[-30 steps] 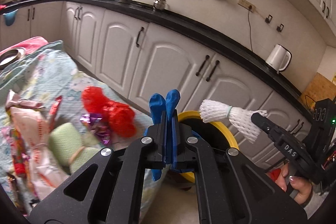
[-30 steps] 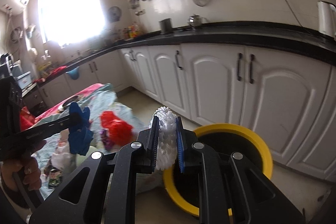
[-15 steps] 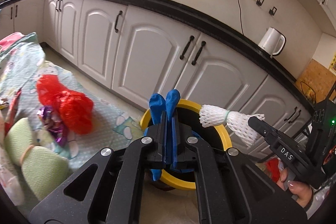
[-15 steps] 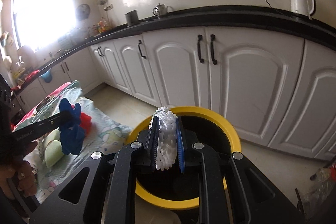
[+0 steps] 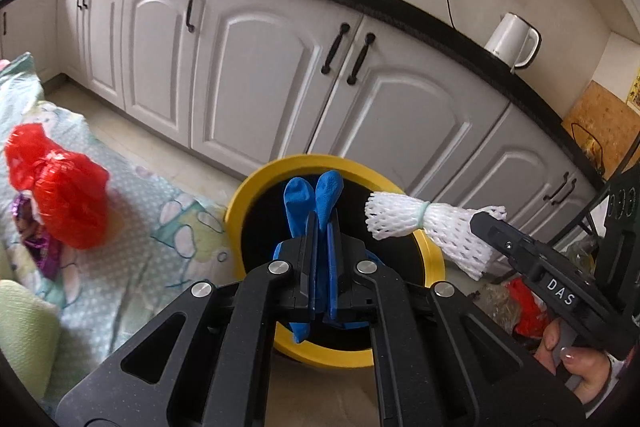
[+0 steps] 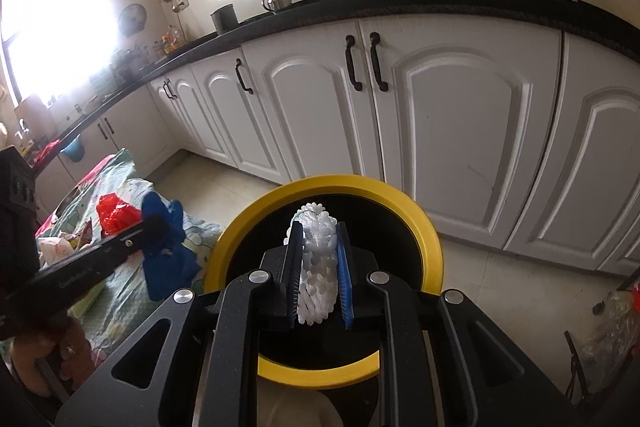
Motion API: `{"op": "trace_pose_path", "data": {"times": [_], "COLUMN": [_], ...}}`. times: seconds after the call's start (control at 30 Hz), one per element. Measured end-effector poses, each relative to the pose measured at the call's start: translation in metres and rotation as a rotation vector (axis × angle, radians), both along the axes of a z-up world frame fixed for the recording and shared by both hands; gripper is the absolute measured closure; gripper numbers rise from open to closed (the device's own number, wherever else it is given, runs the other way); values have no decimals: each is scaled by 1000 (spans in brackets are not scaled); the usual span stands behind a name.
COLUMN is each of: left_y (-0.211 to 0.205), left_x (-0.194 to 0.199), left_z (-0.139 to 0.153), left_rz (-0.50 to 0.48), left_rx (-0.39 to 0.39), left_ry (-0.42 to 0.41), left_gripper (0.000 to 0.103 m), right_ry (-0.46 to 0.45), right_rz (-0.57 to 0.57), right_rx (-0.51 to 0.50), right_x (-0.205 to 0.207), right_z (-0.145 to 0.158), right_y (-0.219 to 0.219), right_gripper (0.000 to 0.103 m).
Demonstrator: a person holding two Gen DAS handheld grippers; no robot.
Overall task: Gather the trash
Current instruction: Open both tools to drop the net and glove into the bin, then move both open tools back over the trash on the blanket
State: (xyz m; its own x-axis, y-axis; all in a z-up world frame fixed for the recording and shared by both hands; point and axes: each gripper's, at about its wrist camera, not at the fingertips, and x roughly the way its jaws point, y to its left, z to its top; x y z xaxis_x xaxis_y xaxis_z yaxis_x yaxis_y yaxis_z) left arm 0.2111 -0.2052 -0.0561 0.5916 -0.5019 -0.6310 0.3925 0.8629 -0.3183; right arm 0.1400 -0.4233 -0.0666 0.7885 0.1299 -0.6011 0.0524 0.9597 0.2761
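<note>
Yellow-rimmed bin [image 5: 256,187], round, black inside, standing on the tiled floor just in front of the white base cabinets [image 5: 260,83]. Both wrist views now look down into its mouth; a second ago it sat lower and off to the side in each view, so both hands have come in over it and dropped toward it.

Left gripper [image 5: 319,227]: jaws fully closed on a blue rubber glove [image 5: 330,191], two of its finger ends sticking up past the tips, the rest hanging below. In the left view the glove sits over the bin opening; in the right view it seems to hang nearer the bin's left rim, over the edge of the cloth, so whether it is squarely above the hole is hard to say.

Right gripper [image 6: 319,263]: jaws a little apart, pressed on a white foam net sleeve [image 6: 318,267], tied off with a pale band near its middle. It is held directly above the bin's black interior.

Remaining on the patterned cloth [image 5: 132,267] to the left: a crumpled red plastic bag [image 5: 68,195], a purple foil wrapper [image 5: 34,239], a pale green bundle [image 5: 24,323], and other wrappers too small to name.

Status: neither item released yet. Judged stage: carry finished, drop pending. The foam net should fall straight in once let go; the limp glove may cling to a pad or drape on the rim.
</note>
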Motion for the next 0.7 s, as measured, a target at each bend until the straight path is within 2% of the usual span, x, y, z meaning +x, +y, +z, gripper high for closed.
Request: {"op": "trace_pose_path", "data": {"times": [0.27,0.33,0.4,0.43,0.5,0.6,0.7], "left_y": [-11,-11,-10,-9,-8,-1,8], "left_x": [9,10,12,13,11,10,6], "left_z": [-13,-15,-18,-18,-17,-14,-8], "left_rz": [-15,-9,-3,1,10,32,63], "left_rx": [-1,-1,-12,-18,-23,-40,-36], "left_ry": [32,40,57,61,59,60,45], "left_gripper": [101,94,78,74,60,43,27], "right_ry": [45,55,65,67,68,63,49], "right_rz": [-9,-14,-20,-23,-30,-46,-55], "right_rx": [23,29,32,33,30,27,16], "right_x": [6,7,8,7,8,6,5], "right_z": [-12,-15,-17,-18,-18,-17,-14], "right_y": [-5,-6,-7,-8,-10,-11,-10], "right_gripper": [85,81,75,71,65,56,52]}}
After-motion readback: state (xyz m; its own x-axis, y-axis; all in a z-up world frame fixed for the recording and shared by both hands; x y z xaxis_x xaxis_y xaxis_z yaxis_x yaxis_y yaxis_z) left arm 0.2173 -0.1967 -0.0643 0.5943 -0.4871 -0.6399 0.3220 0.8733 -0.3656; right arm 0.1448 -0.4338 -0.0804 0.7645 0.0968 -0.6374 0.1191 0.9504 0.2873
